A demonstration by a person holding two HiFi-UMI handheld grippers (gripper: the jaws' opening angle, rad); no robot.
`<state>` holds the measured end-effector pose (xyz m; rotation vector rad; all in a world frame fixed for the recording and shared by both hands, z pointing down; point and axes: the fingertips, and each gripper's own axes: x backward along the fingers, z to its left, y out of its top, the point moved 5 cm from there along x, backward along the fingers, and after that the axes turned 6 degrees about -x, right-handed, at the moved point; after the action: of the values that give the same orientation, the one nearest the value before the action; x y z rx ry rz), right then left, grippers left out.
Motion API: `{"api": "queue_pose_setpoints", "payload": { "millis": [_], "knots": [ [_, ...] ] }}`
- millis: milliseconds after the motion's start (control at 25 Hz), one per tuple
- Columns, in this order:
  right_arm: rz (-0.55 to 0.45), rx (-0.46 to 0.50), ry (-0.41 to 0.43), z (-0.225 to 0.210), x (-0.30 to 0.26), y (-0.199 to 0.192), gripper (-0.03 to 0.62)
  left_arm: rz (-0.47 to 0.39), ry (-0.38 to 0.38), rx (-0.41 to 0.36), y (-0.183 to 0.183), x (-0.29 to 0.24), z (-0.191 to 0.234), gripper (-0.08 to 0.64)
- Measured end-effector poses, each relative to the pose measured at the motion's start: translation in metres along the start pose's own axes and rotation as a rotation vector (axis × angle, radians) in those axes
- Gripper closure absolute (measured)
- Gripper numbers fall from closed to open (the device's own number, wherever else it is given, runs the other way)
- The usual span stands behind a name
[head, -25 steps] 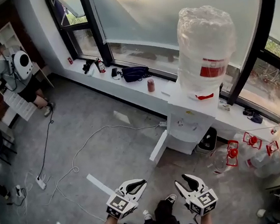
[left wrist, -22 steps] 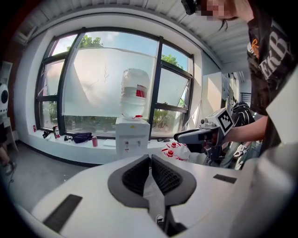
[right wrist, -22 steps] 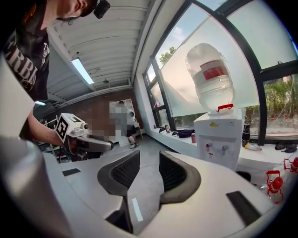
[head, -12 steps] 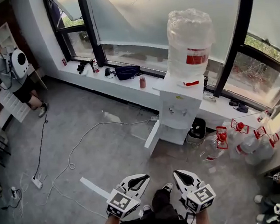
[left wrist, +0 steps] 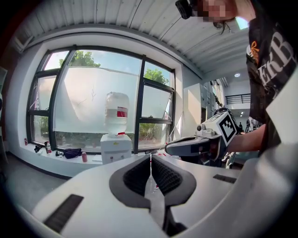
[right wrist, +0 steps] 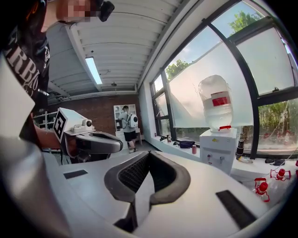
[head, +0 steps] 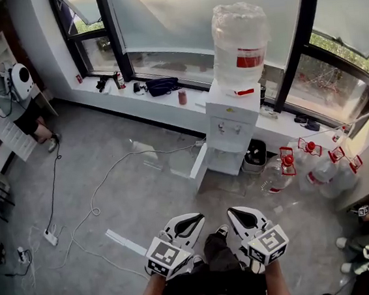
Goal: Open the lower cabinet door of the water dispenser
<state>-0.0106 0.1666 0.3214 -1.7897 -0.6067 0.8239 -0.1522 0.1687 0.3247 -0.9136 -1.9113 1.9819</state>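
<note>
The white water dispenser (head: 234,132) stands against the window ledge with a clear bottle (head: 240,43) on top. Its lower cabinet door (head: 200,168) hangs swung out to the left, open. Both grippers are low in the head view, well short of the dispenser and over my legs. My left gripper (head: 200,216) is shut with nothing in it, and my right gripper (head: 231,212) is shut and empty too. In the left gripper view the dispenser (left wrist: 115,148) shows far beyond the shut left gripper (left wrist: 150,157). In the right gripper view it (right wrist: 219,151) stands beyond the right gripper (right wrist: 149,153).
Several red-capped water bottles (head: 314,163) lie on the floor right of the dispenser, and a black bin (head: 256,155) sits beside it. A white cable (head: 110,184) and a power strip (head: 51,238) cross the floor. A person with a backpack (head: 11,86) stands far left.
Both grippers have drawn back from the dispenser and risen toward the camera. The dispenser now sits farther off and more centred. The right jaws appear to have closed. The door stays open.
</note>
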Motion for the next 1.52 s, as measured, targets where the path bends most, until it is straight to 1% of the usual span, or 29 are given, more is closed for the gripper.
{"api": "queue_pose_setpoints", "payload": {
  "millis": [80, 240, 400, 600, 840, 1160, 1360, 1520],
  "knots": [
    [0.001, 0.021, 0.003, 0.003, 0.003, 0.001, 0.578, -0.012, 0.001, 0.001, 0.001, 0.002, -0.004, 0.541],
    [0.004, 0.030, 0.013, 0.008, 0.008, -0.002, 0.578, -0.027, -0.006, 0.006, 0.003, 0.005, -0.010, 0.543],
    [0.004, 0.039, -0.002, 0.009, 0.010, 0.002, 0.578, -0.027, -0.016, -0.003, 0.005, 0.007, -0.013, 0.542],
    [0.009, 0.047, 0.003, -0.001, 0.016, -0.004, 0.578, -0.019, -0.033, -0.012, 0.008, 0.005, -0.015, 0.543],
    [0.012, 0.041, -0.020, -0.010, 0.024, -0.006, 0.578, -0.003, -0.057, -0.008, 0.004, 0.008, -0.023, 0.543],
    [0.020, 0.045, -0.017, -0.017, 0.028, -0.012, 0.578, 0.013, -0.060, 0.000, -0.003, 0.007, -0.023, 0.543],
    [0.020, 0.044, -0.023, -0.018, 0.029, -0.008, 0.578, 0.026, -0.061, -0.001, -0.002, 0.002, -0.024, 0.543],
    [0.017, 0.044, -0.025, -0.019, 0.033, -0.008, 0.578, 0.037, -0.077, 0.001, -0.002, -0.004, -0.026, 0.543]
  ]
}}
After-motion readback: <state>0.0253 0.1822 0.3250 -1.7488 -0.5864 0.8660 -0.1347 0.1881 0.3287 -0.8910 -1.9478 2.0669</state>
